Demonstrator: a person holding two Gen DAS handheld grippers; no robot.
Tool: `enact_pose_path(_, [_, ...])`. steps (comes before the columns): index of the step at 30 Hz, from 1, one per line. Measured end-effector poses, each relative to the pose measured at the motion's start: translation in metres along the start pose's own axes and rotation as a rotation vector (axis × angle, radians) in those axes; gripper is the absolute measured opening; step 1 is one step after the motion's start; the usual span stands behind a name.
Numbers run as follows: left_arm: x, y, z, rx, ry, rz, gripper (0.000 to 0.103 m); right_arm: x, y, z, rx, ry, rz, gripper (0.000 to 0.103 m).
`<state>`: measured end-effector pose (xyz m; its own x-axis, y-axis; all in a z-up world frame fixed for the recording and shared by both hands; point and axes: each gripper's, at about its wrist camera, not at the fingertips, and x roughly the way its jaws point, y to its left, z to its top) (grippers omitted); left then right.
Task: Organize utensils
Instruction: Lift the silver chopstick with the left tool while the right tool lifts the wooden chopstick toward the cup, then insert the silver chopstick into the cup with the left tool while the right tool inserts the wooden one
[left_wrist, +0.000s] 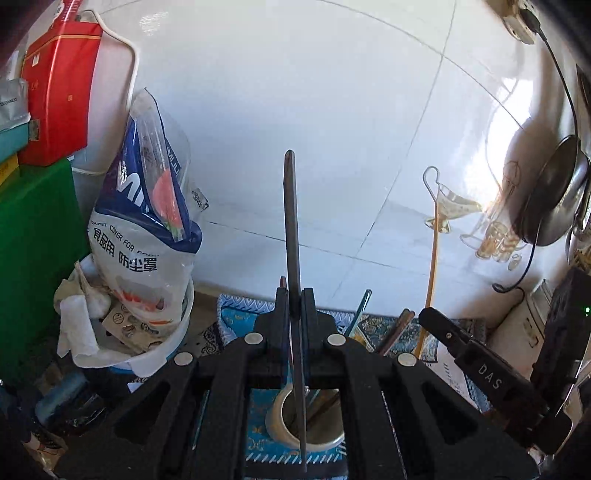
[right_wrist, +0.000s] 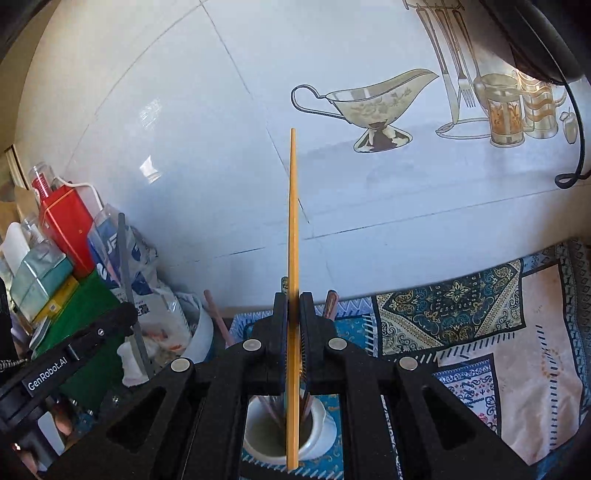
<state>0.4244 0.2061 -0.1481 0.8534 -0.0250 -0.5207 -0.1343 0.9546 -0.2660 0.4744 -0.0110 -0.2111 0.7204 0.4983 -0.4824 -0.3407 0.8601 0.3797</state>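
Two black two-finger grippers are at work, each clamped on one chopstick: the left gripper (left_wrist: 295, 295) pinches a dark grey chopstick (left_wrist: 291, 221) that stands upright between its closed fingers, and the right gripper (right_wrist: 293, 299) pinches a pale yellow wooden chopstick (right_wrist: 293, 206) in the same upright way. One white ceramic cup (right_wrist: 325, 432) sits directly below each pair of fingers, already holding several more sticks; the lower end of each held chopstick hangs over its mouth. In the left wrist view the right gripper's side reads "DAS"; in the right wrist view the left gripper's side reads "GenRobot.AI". One clear-and-blue plastic bag (left_wrist: 147, 221), printed "DUST COVER FOR FOOD" with Chinese characters below, stands in a white bowl (left_wrist: 177, 332) at the far left, beside one red box (left_wrist: 59, 92) and one green box (left_wrist: 33, 258). The cup rests on a blue patterned cloth (right_wrist: 443, 314) covering the counter. Behind it rises a glossy white tiled wall (left_wrist: 314, 110), decorated with a printed gravy boat (right_wrist: 369, 103) and cutlery. One metal pan (left_wrist: 554, 195) hangs at the far right.
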Motion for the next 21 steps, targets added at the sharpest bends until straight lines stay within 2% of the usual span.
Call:
enact_pose_path(7, [0.029,0.005,-0.014,0.006,-0.104,-0.034,0.004,0.023,0.002,-0.015,0.041,-0.060,-0.038,0.006])
enact_pose_path(12, [0.046,0.010,-0.028,0.025,-0.097,-0.035,0.004,0.030,0.005,-0.031,0.006,-0.091,-0.048,0.006])
enact_pose_path(21, [0.057,0.004,-0.051,0.107,-0.034,-0.015,0.002,0.029,0.008,-0.045,-0.065,0.025,-0.031,0.006])
